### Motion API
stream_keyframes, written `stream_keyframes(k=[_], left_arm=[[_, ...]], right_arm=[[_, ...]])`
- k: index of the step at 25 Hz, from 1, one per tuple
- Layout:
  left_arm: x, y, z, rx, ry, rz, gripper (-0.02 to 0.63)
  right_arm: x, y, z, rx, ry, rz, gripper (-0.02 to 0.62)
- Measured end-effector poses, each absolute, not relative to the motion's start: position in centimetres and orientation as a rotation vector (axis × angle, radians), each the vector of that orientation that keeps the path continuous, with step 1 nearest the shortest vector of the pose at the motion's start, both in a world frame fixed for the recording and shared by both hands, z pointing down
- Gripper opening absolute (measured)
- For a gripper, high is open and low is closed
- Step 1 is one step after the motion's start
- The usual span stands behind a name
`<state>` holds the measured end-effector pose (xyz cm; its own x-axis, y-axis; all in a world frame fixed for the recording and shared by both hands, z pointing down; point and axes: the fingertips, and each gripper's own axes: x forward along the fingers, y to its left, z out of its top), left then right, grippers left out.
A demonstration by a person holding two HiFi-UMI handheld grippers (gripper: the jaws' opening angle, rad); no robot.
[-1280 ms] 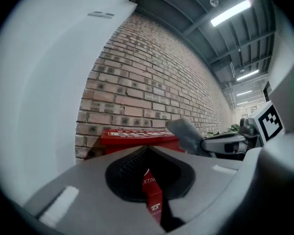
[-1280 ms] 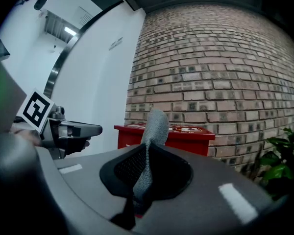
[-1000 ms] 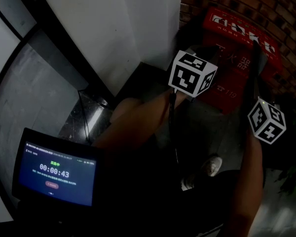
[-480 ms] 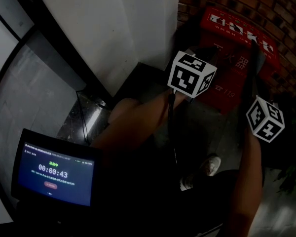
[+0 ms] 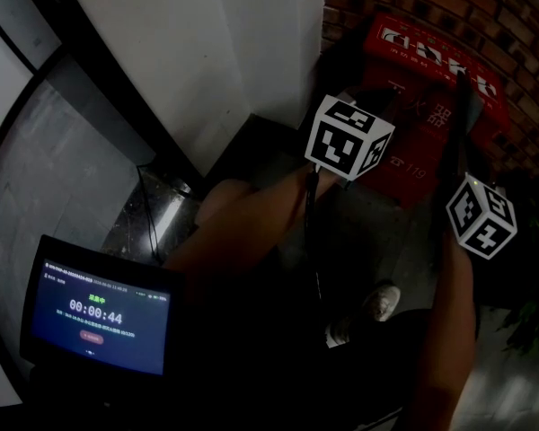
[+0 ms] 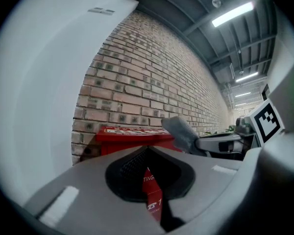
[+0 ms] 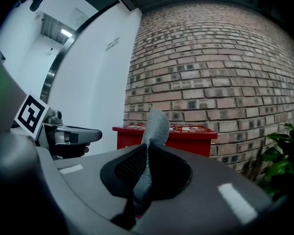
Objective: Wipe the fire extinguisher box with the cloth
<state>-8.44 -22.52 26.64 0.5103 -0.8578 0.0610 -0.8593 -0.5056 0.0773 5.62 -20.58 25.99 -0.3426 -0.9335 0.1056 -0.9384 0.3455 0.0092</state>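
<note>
The red fire extinguisher box (image 5: 431, 70) stands on the floor against the brick wall; it also shows in the left gripper view (image 6: 127, 133) and the right gripper view (image 7: 186, 133). My right gripper (image 7: 147, 150) is shut on a grey cloth (image 7: 156, 124), and its jaws have just been closing on it. The cloth sticks up past the jaw tips, a little short of the box. The left gripper view shows that cloth (image 6: 179, 131) from the side. My left gripper (image 6: 147, 151) points level at the box's front, shut with nothing in it.
A brick wall (image 7: 210, 62) runs behind the box and a white wall (image 5: 189, 52) meets it at the left. A green plant (image 7: 279, 155) stands to the right of the box. A small screen with a timer (image 5: 103, 317) sits low on the left, and a shoe (image 5: 386, 302) shows below.
Both hands keep their place in front of the box. Only the timer on the screen has ticked on.
</note>
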Motion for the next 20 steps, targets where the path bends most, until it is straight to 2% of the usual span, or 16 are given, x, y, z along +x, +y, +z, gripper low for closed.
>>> stream_keyframes(k=[20], left_arm=[[-8.5,-22.4,26.3,2.637,-1.494,-0.006,-0.002]], right_arm=[[4.7,-19.6,24.3,1.78,-2.55,-0.059,0.028]])
